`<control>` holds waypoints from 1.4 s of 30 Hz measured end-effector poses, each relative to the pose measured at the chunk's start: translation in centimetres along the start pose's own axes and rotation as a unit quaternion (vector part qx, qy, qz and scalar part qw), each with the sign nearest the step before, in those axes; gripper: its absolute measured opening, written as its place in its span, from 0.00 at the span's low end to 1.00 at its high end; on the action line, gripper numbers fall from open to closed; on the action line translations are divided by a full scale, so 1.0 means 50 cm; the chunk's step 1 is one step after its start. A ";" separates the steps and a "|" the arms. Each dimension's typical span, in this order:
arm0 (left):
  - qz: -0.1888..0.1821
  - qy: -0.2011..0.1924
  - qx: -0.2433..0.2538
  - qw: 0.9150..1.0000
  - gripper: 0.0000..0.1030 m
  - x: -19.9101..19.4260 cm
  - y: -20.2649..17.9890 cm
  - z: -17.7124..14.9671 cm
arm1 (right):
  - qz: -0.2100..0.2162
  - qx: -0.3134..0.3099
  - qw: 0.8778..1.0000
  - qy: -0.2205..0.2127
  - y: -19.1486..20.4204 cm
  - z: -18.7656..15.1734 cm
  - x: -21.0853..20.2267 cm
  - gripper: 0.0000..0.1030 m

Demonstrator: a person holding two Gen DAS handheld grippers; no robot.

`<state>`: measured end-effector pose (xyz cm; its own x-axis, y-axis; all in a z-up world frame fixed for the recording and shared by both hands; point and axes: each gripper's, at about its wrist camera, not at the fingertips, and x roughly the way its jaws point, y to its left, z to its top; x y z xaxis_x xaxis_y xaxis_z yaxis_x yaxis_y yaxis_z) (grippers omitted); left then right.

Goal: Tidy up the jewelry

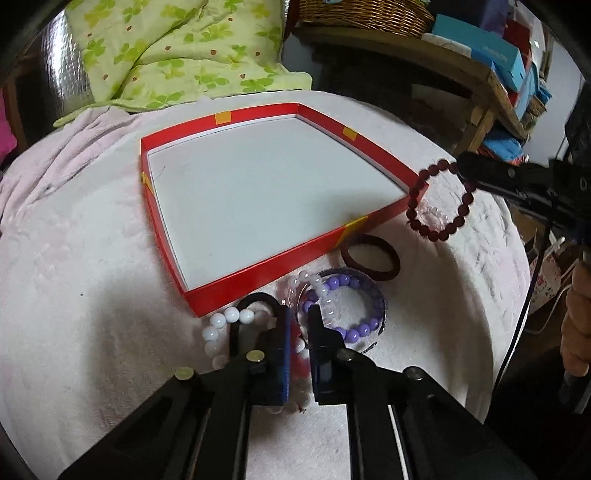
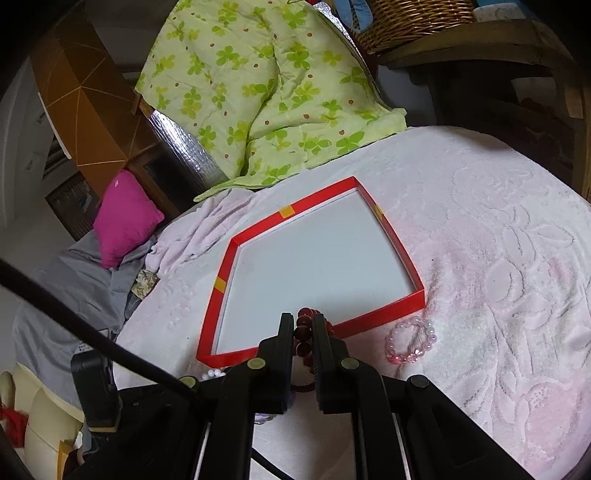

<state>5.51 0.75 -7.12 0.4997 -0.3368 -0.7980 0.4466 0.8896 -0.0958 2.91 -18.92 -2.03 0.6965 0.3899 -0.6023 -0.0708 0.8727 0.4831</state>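
Note:
A shallow red-rimmed box [image 1: 380, 216] with a bare white floor lies on the pale pink blanket [image 1: 92, 277]. My left gripper [image 1: 299, 309] is down on the jewelry pile in front of the box. Its jaws are shut on a strand of the white bead bracelet [image 1: 232, 314], with something red between the pads. A purple bead bracelet [image 1: 354, 328], a black hair tie [image 1: 258, 298] and a dark red hair tie [image 1: 371, 256] lie beside it. My right gripper [image 2: 303, 326] is shut on a dark red bead bracelet [image 1: 439, 199], which hangs over the box's near corner. A pink clear bracelet [image 2: 410, 339] lies outside the box.
A green clover quilt [image 2: 266, 96] is heaped behind the box, with a magenta cushion [image 2: 125, 218] at the left. A wicker basket [image 1: 362, 14] and stacked boxes [image 1: 491, 55] sit on a wooden shelf at the back right. A person's hand [image 1: 576, 317] is at the right edge.

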 end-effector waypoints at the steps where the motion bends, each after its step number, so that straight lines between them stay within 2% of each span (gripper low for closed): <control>1: 0.002 0.002 0.001 1.000 0.06 0.001 0.001 -0.001 | -0.001 0.000 1.000 -0.001 0.002 0.001 0.002 0.10; 4: 0.003 -0.005 -0.010 1.000 0.05 -0.009 0.014 0.000 | 0.000 0.004 1.000 -0.001 0.007 0.001 0.006 0.10; 15: -0.003 -0.021 0.007 1.000 0.06 -0.038 0.013 -0.013 | -0.003 -0.003 1.000 0.003 0.015 -0.004 0.016 0.10; 16: -0.007 -0.026 0.011 1.000 0.09 -0.043 0.008 -0.013 | -0.004 -0.001 1.000 0.003 0.013 -0.004 0.016 0.10; 17: -0.007 -0.028 0.013 1.000 0.23 -0.045 0.005 -0.013 | -0.005 -0.001 1.000 0.003 0.011 -0.004 0.016 0.10; 19: -0.002 -0.029 0.011 1.000 0.43 -0.046 -0.002 -0.015 | -0.006 -0.001 1.000 0.003 0.007 -0.005 0.014 0.10; 20: -0.004 -0.032 0.009 0.999 0.44 -0.046 -0.008 -0.016 | -0.006 -0.001 1.000 0.003 0.005 -0.006 0.013 0.10; 22: -0.013 -0.036 0.014 0.999 0.44 -0.046 -0.021 -0.012 | -0.007 -0.001 1.000 0.003 0.005 -0.005 0.012 0.10; 26: 0.001 -0.046 0.039 0.998 0.42 -0.044 -0.051 -0.010 | -0.002 -0.001 1.000 0.006 0.004 -0.008 0.014 0.10; 27: 0.001 -0.046 0.041 0.998 0.37 -0.041 -0.053 -0.009 | -0.002 -0.002 1.000 0.008 0.005 -0.009 0.015 0.10; 28: -0.008 -0.041 0.041 0.998 0.25 -0.036 -0.057 -0.009 | -0.001 -0.003 1.000 0.010 0.005 -0.010 0.016 0.10; 29: -0.013 -0.035 0.041 0.998 0.20 -0.029 -0.058 -0.009 | 0.000 -0.004 1.000 0.011 0.006 -0.010 0.016 0.10; 32: -0.004 -0.016 0.038 0.999 0.20 -0.005 -0.055 -0.010 | 0.001 -0.002 1.000 0.014 0.004 -0.012 0.018 0.10; 37: -0.017 -0.001 0.023 1.000 0.20 0.018 -0.042 -0.007 | 0.004 0.001 1.000 0.014 0.001 -0.010 0.018 0.10; 40: -0.023 0.005 0.010 1.000 0.14 0.028 -0.033 -0.004 | 0.005 0.002 1.000 0.015 0.000 -0.010 0.018 0.10; 42: -0.027 0.006 0.006 1.000 0.14 0.030 -0.031 -0.004 | 0.005 0.001 1.000 0.014 0.001 -0.009 0.018 0.10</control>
<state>5.42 -1.09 -8.27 0.4662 -0.3802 -0.7988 0.4812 0.8667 -0.1316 3.20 -18.37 -2.82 0.6752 0.4075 -0.6149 -0.0764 0.8677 0.4912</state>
